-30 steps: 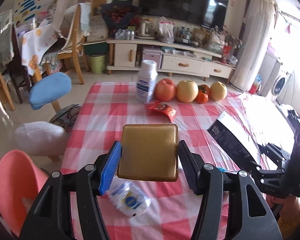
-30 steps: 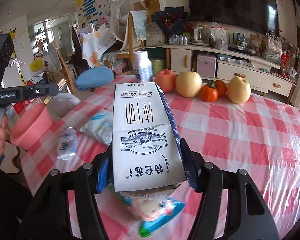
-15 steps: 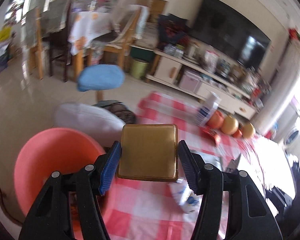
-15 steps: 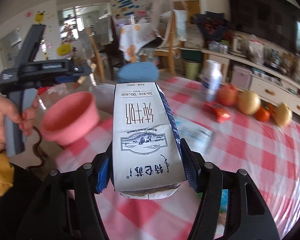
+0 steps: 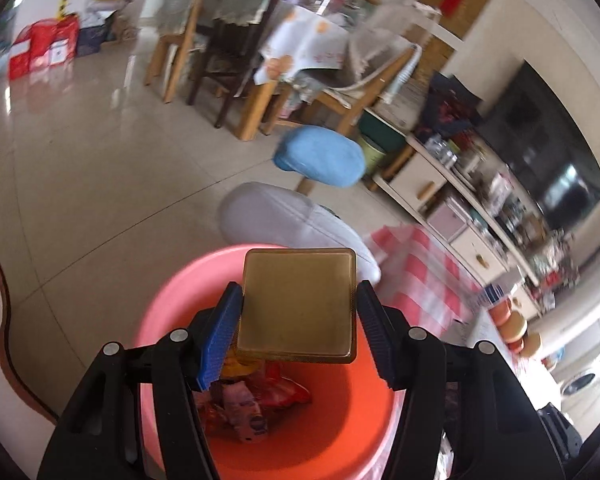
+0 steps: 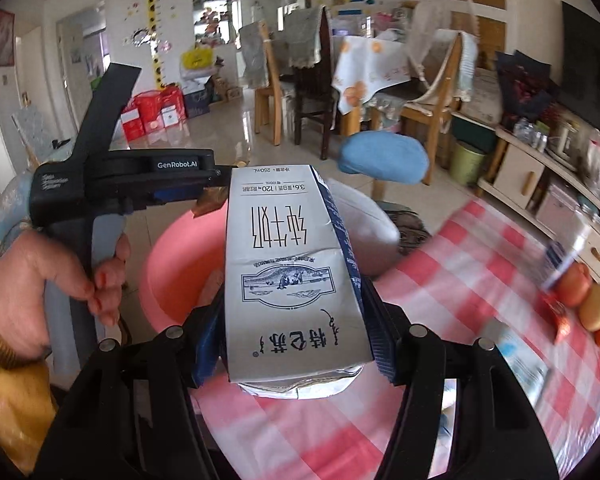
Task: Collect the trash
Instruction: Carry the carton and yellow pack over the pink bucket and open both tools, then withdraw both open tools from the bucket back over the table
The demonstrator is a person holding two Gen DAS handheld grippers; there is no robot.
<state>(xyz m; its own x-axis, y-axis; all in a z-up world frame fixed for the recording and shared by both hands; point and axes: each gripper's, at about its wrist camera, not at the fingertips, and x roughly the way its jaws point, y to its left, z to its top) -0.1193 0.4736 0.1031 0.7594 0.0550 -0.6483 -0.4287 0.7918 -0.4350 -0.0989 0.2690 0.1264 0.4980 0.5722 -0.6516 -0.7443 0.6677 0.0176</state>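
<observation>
Square gold packet [image 5: 296, 306], glossy, clamped in left gripper [image 5: 298, 332] above round pink plastic basin [image 5: 352, 416], lower centre; right gripper [image 6: 296, 332] clamps creased white milk carton [image 6: 288, 276].

I am swinging my left gripper [image 5: 296, 336] and its flat square gold box [image 5: 298, 306] away from the red checked table [image 5: 424, 276], and now it is hanging over the round pink plastic tub [image 5: 172, 312]. My right gripper [image 6: 292, 336] is bringing the white milk carton [image 6: 288, 264] closer to the tub too.
</observation>
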